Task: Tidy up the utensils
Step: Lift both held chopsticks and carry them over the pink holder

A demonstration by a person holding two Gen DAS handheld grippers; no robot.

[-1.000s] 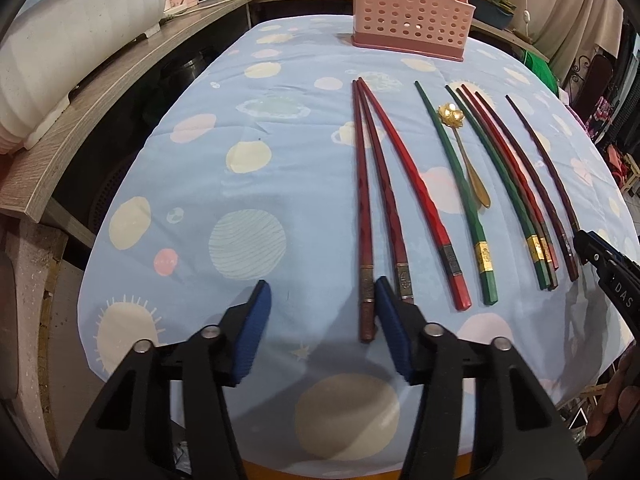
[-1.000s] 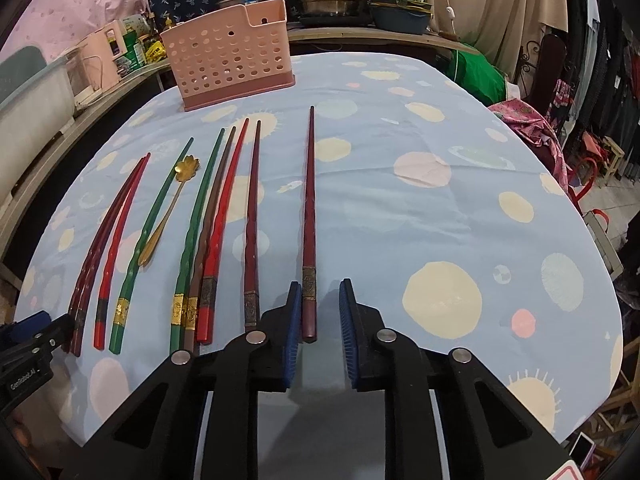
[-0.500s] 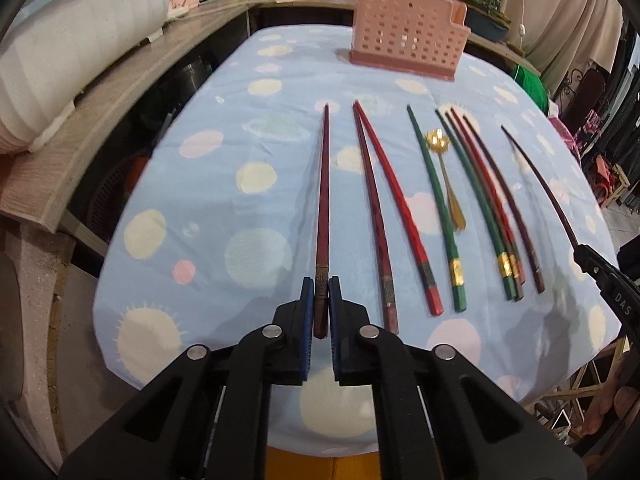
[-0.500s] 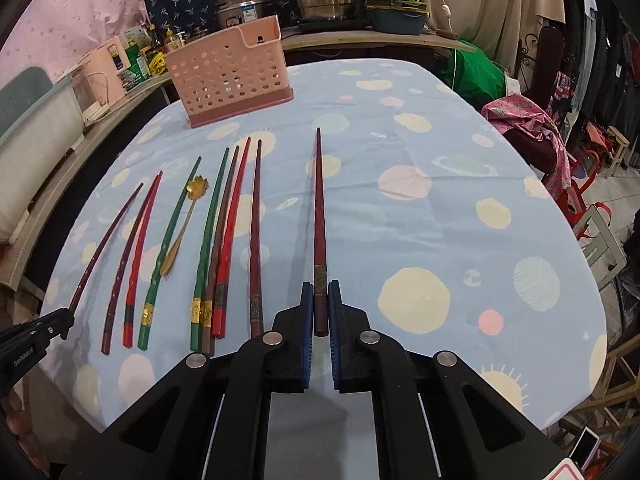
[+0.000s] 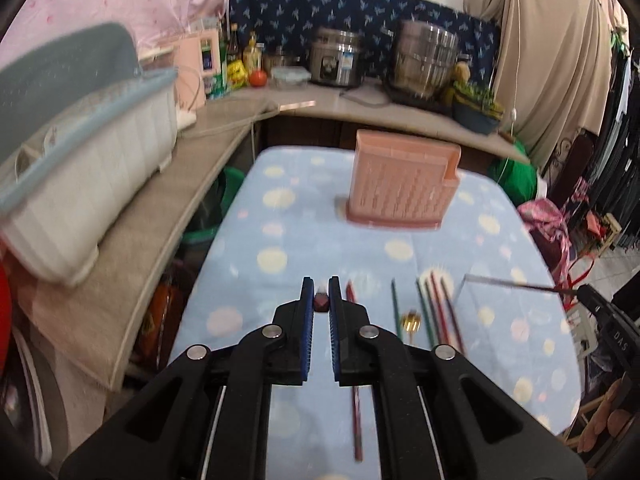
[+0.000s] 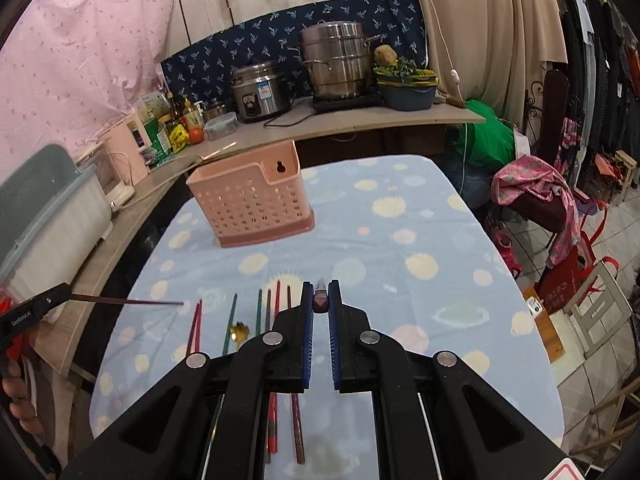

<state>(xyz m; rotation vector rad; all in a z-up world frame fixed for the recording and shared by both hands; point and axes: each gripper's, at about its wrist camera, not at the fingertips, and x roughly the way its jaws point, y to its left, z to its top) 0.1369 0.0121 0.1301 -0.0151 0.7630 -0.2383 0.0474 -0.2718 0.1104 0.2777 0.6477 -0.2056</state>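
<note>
Grippers both clamped on a dark red chopstick each. Left gripper (image 5: 321, 304) has its blue pads tight on one chopstick (image 5: 321, 303), seen end-on, pointing toward the pink utensil basket (image 5: 402, 184); right gripper (image 6: 321, 302) likewise grips its own chopstick (image 6: 320, 300), also end-on. From the right wrist view the left one's chopstick (image 6: 128, 301) sticks out roughly level over the left edge of the table (image 6: 400, 208), clear of the cloth; from the left wrist view the right one's (image 5: 516, 284) does the same over the right edge. Both held sticks are off the surface. Remaining utensils lie in a near-parallel row on the near part of the blue spotted tablecloth (image 5: 500, 248): red and green chopsticks (image 6: 258, 312) plus a gold spoon (image 6: 239, 330) among them. Left view is motion-blurred. Basket stands upright at the far end of the table, well apart from the row, bare cloth all the way between. Right half of the table is open cloth out to its curved edge. Wooden counter (image 6: 132, 216) runs close along the left side; a white bin (image 6: 52, 232) sits on it. Chair with pink fabric (image 6: 536, 192) stands off the far right corner.
</note>
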